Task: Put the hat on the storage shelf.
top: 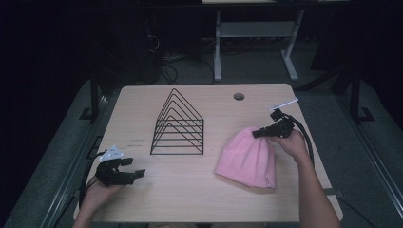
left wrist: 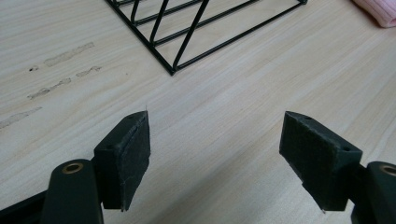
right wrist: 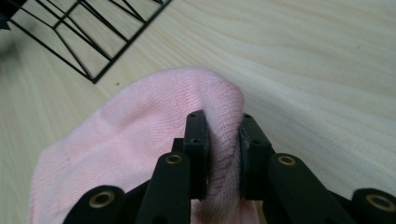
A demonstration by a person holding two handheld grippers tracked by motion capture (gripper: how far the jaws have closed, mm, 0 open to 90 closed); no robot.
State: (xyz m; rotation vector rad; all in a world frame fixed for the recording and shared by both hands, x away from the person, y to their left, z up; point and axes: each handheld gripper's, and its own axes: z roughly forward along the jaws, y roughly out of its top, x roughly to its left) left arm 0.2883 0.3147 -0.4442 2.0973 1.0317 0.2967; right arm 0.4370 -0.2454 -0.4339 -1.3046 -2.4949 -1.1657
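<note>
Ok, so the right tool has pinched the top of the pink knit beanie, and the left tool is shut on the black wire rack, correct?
Not quite. The right tool has pinched the pink knit beanie, but the left gripper view shows the left tool open over bare table, apart from the black wire rack.

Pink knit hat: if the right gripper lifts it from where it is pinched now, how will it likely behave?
The pink knit hat is soft ribbed fabric bunched between the right gripper's jaws, so it will probably hang limp and stretch rather than keep its shape. It looks light, and the knit should not slip easily. Pinched at the crown, its open cuff would likely trail across the table.
</note>
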